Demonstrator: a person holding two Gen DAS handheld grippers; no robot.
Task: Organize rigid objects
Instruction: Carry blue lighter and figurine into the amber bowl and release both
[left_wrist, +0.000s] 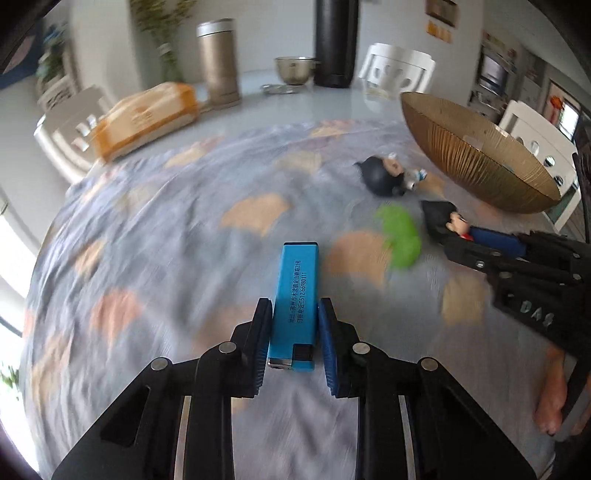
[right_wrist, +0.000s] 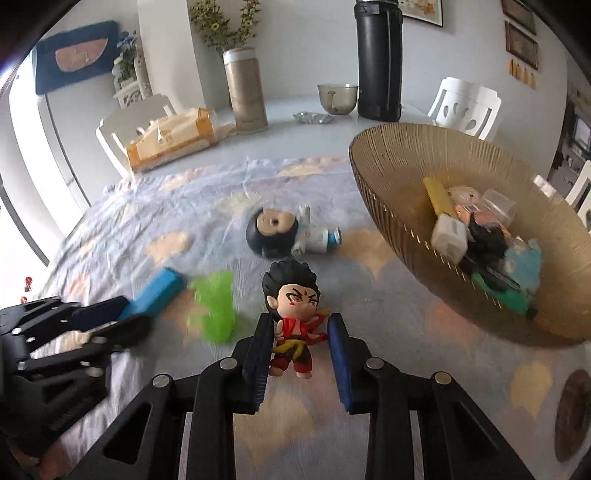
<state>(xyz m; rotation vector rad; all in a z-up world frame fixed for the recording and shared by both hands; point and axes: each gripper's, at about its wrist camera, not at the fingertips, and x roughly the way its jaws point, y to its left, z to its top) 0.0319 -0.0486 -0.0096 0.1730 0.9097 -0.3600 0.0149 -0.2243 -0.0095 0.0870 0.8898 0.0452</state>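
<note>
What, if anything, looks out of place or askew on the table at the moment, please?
One figurine in white lies toppled on its side on the patterned cloth, left of the gold bowl. A green toy also lies loose nearby. Nothing looks spilled or broken.

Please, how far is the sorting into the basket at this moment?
Several items already lie in the woven basket. In hand: left gripper holds the blue lighter; right gripper holds the red-robed figurine. Left on the cloth: the white-suited figurine and a blurred green object.
</note>
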